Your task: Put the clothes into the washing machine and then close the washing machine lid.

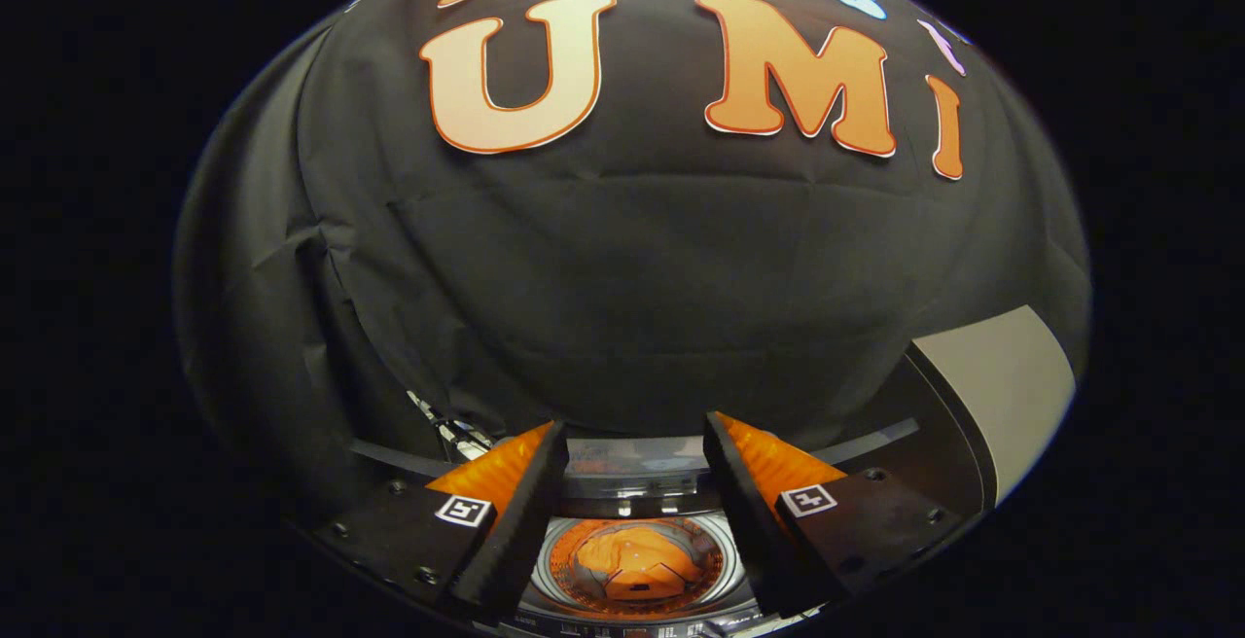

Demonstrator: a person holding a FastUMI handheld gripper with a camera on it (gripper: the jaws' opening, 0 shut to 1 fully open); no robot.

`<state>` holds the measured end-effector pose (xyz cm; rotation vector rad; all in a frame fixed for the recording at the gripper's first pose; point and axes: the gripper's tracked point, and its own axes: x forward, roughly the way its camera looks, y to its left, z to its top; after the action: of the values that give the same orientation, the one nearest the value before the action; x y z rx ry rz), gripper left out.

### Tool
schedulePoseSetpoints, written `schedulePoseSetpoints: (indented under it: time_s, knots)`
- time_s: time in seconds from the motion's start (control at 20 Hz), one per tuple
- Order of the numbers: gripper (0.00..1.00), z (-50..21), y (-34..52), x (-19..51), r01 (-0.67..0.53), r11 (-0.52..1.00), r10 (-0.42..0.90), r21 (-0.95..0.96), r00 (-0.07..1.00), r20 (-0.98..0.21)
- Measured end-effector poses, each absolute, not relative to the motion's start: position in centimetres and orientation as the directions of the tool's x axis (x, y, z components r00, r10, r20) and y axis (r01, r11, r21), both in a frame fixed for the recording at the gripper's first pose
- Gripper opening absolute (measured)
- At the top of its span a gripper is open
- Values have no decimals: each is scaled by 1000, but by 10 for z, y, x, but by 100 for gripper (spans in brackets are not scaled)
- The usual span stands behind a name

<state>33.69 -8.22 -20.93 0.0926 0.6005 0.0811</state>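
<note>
Clothes [637, 560] in drum, jaws apart

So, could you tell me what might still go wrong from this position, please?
1. The orange clothes lie heaped in the drum; if the heap stands proud of the rim, the lid could catch on it.
2. The gripper hangs open above the washing machine, holding nothing; the lid is not yet shut, and its fingers may slip when pushing it.
3. The grey panel beside the gripper may be the raised lid, but I cannot tell; reaching wrongly would waste a move.
</note>
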Motion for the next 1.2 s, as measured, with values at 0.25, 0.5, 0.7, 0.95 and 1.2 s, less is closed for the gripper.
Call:
schedulePoseSetpoints:
  time_s: [0.25, 0.5, 0.7, 0.95, 1.2]
  knots:
    - [92, -220, -84, 300, -54, 993, 106, 106, 806, -582]
    - [91, -247, -90, 272, -13, 987, 113, 159, 761, -639]
    - [91, -261, -93, 248, 7, 985, 112, 174, 741, -662]
    - [91, -229, -96, 234, -5, 975, 140, 222, 788, -600]
    - [91, -131, -121, 191, -43, 971, 154, 234, 865, -477]
